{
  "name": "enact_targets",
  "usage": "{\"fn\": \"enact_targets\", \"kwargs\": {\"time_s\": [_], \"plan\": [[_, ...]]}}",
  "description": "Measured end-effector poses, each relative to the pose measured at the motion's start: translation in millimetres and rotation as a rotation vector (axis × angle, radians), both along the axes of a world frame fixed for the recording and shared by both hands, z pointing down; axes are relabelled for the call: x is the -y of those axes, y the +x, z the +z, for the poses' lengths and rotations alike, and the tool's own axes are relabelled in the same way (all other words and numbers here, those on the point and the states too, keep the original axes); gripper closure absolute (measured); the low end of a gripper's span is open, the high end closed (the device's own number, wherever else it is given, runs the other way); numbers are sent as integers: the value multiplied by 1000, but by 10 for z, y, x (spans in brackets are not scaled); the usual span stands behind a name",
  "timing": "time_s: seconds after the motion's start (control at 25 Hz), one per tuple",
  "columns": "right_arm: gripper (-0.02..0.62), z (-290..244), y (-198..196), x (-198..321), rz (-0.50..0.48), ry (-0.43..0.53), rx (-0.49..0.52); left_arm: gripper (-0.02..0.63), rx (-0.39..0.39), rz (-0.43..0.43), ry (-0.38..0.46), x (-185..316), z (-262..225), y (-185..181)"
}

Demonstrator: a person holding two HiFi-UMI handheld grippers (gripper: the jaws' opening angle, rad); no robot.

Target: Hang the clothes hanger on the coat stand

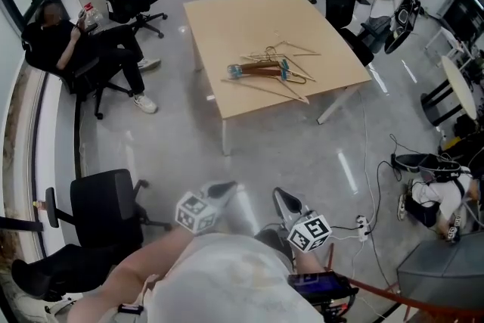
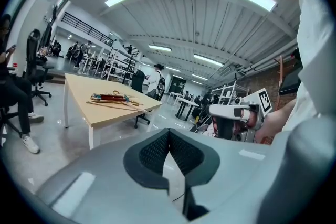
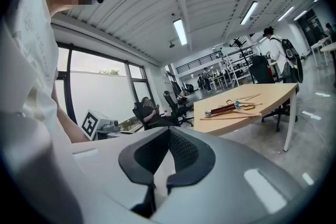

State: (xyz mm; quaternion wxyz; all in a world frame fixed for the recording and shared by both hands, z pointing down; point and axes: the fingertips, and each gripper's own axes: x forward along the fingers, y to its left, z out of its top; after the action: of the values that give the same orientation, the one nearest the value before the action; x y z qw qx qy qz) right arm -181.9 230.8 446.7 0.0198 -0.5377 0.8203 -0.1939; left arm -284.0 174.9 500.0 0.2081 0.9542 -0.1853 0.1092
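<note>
The left gripper (image 1: pixel 221 191) and right gripper (image 1: pixel 284 202) are held near the body at six o'clock, jaws pressed together on nothing, since the clothes hangers (image 1: pixel 269 70), piled on the table (image 1: pixel 219 19) at twelve o'clock, are judged not yet within reach

Matt wooden table (image 1: pixel 227 79), glossy floor (image 1: pixel 287 155)

No legible text, label, brand, number or sign on anything in view.

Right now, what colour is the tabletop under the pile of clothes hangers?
Light tan, wood-like; the tabletop shows best in the head view.
</note>
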Motion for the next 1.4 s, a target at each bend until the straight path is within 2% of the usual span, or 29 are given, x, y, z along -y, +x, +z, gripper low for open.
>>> {"fn": "enact_targets", "kwargs": {"time_s": [0.36,0.72,1.08,1.4], "plan": [[583,-17,-28,297,-44,-3,-48,604,-27,-46,27,249,-130,-19],[582,84,229,990,-86,-3,-63,604,-11,-78,77,823,-206,313],[583,-19,888,1819,-110,37,-62,604,17,-68,128,1530,-406,1086],[581,-24,1551,2217,-107,20,-44,604,37,-58,136,1919,-506,1774]]}}
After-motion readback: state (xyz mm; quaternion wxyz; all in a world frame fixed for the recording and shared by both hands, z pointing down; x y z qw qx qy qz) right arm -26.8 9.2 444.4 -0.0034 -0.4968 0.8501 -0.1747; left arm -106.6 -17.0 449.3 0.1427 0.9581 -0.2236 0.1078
